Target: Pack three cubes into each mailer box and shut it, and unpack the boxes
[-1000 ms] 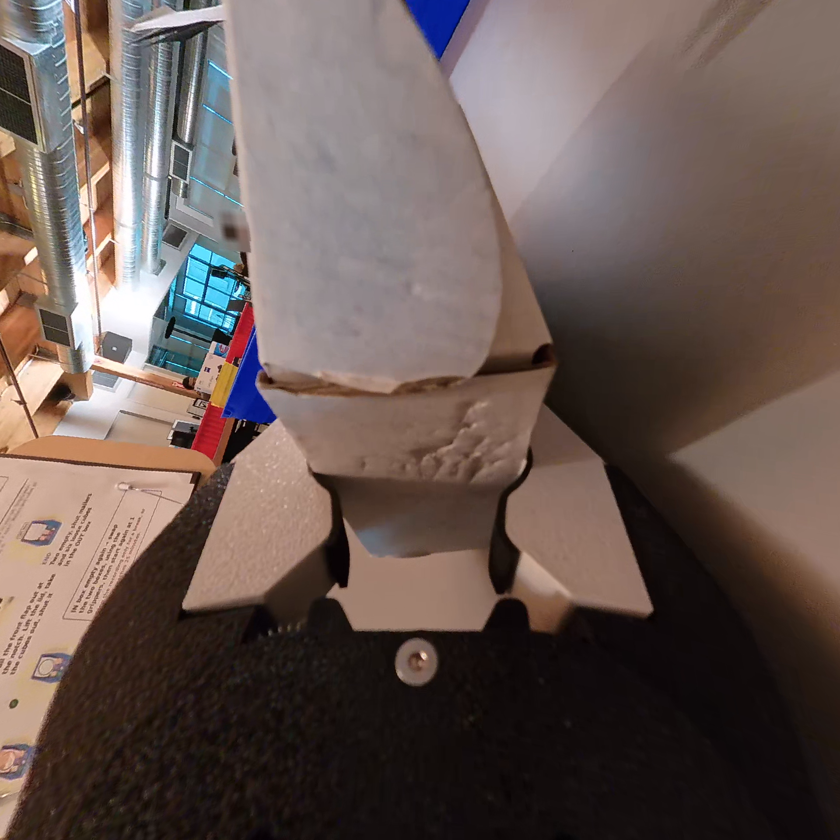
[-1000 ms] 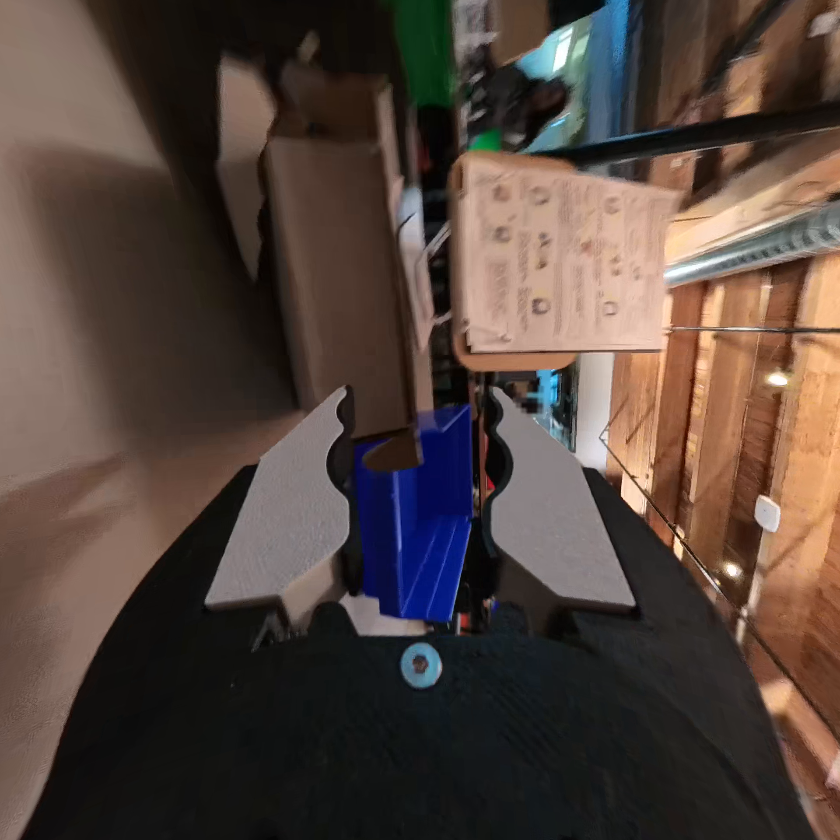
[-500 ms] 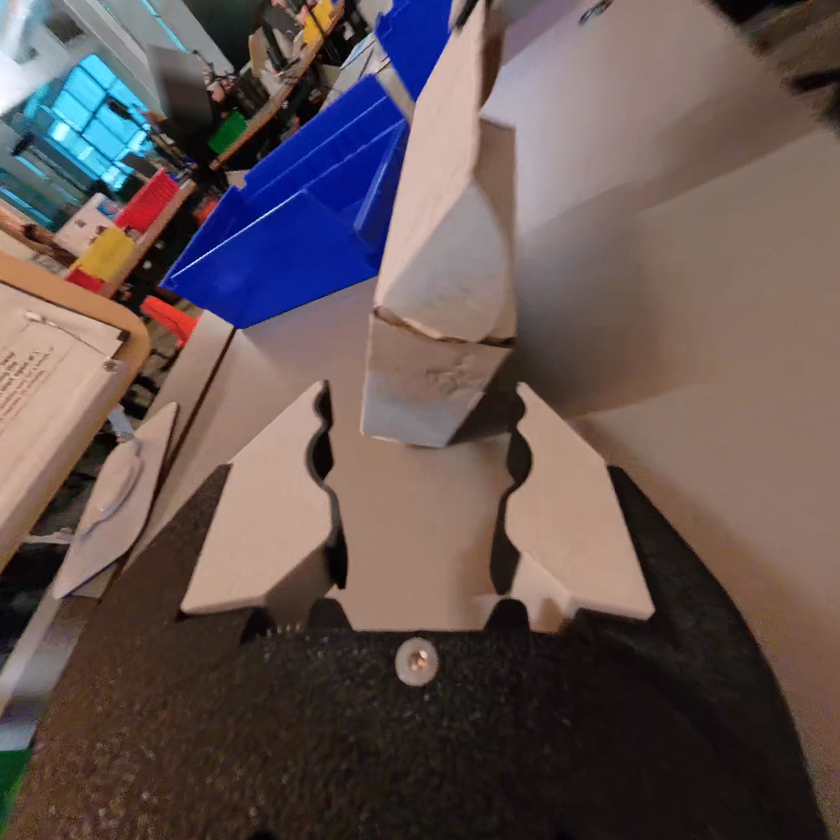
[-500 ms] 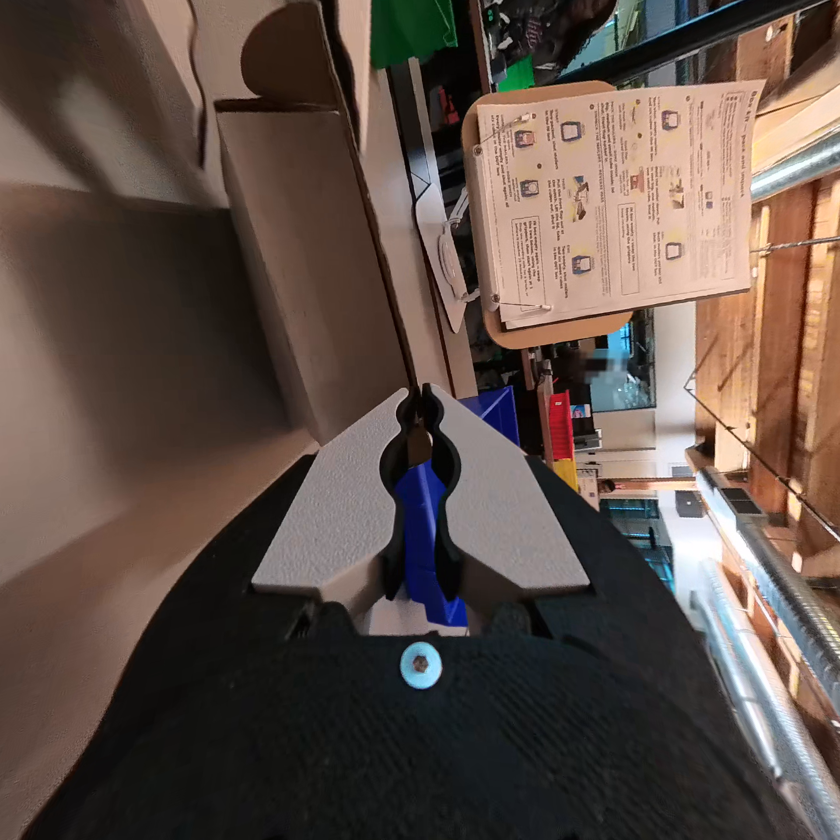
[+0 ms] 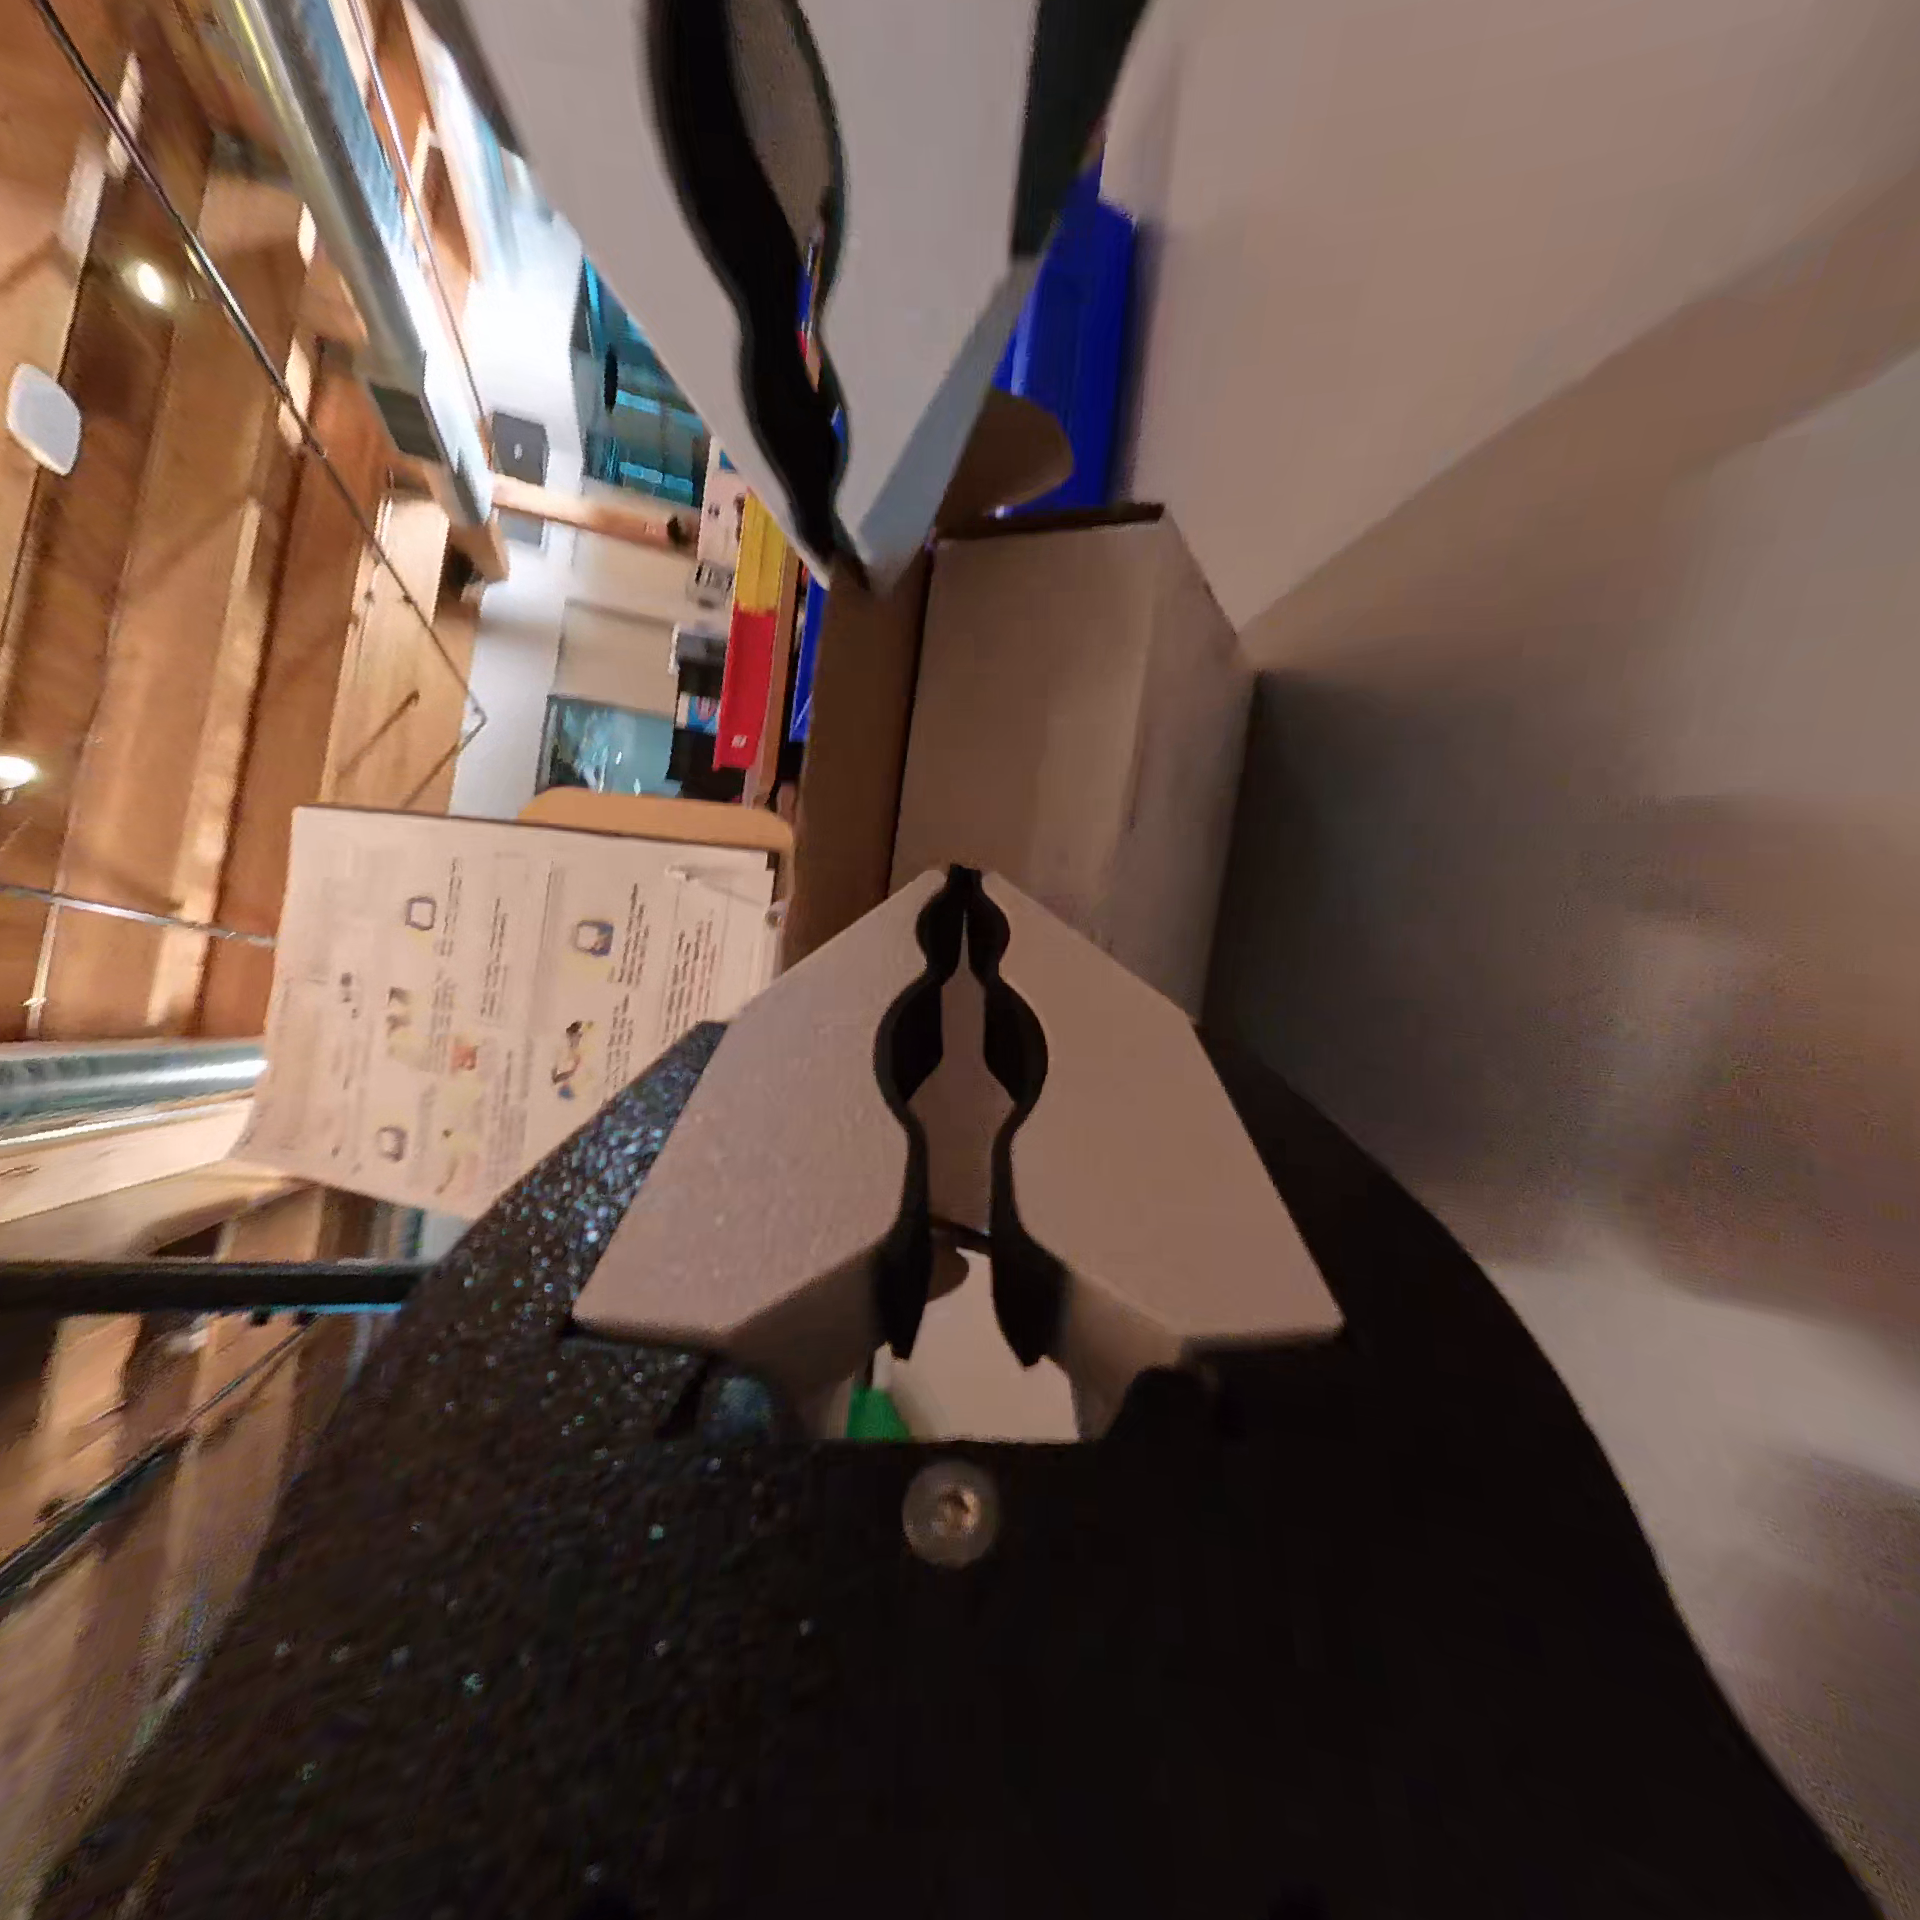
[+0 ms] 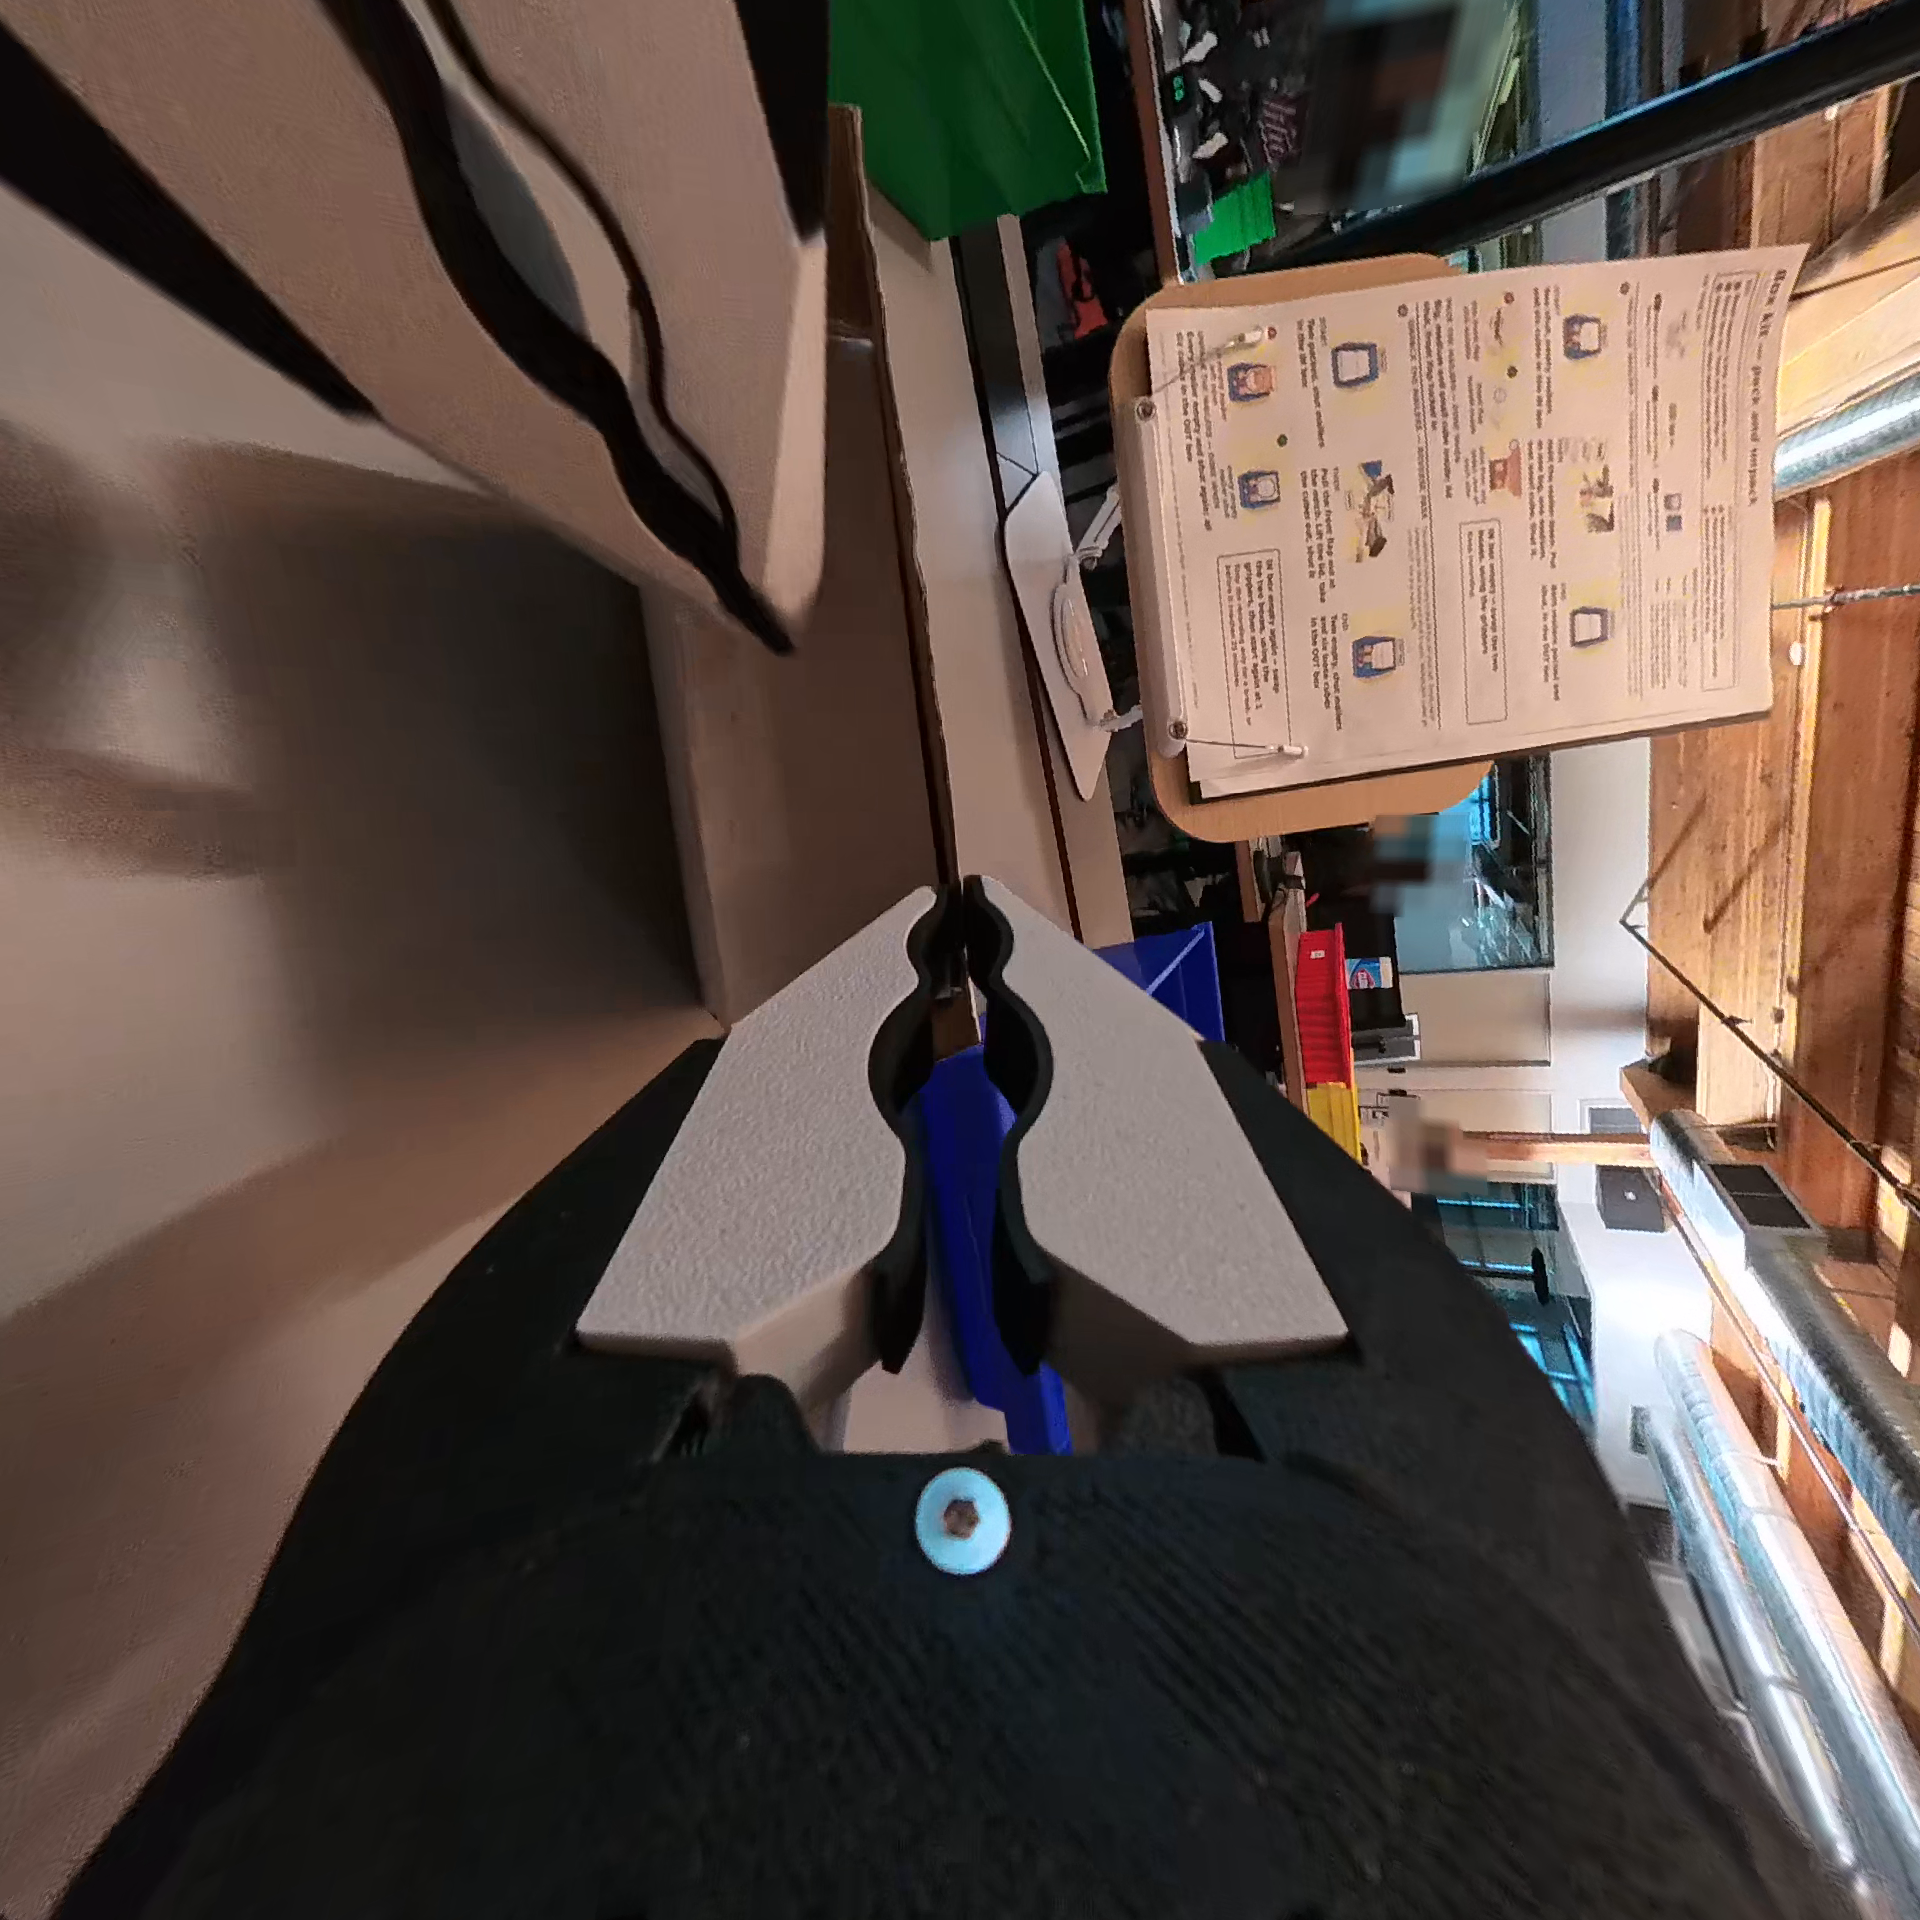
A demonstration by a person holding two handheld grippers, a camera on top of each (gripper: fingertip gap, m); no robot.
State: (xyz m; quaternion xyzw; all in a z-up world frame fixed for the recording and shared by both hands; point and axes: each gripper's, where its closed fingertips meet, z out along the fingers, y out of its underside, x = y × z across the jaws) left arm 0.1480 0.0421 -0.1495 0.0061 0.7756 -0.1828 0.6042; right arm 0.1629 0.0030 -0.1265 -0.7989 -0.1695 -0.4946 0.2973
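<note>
The mailer box (image 5: 1039, 727) is white outside and brown inside, and it stands open close in front of both cameras. My left gripper (image 5: 961, 878) is shut, its tips pinching the thin edge of a box panel. My right gripper (image 6: 956, 891) is shut on the same kind of thin cardboard edge (image 6: 914, 623), and a brown strip shows between its jaws. Each gripper shows in the other's view, shut: the right one (image 5: 831, 540) and the left one (image 6: 764, 629). Both views are rolled sideways. No cubes are in view.
A clipboard with a printed instruction sheet (image 6: 1455, 499) stands behind the box, and it also shows in the left wrist view (image 5: 499, 987). A blue bin (image 5: 1070, 312) sits beyond the box, and it also shows in the right wrist view (image 6: 1164, 977). A green object (image 6: 966, 104) lies farther back.
My left gripper let go of the folded white flap, rolled over and shut on the box's edge. My right gripper shut on the cardboard edge half a second ago and has stayed shut.
</note>
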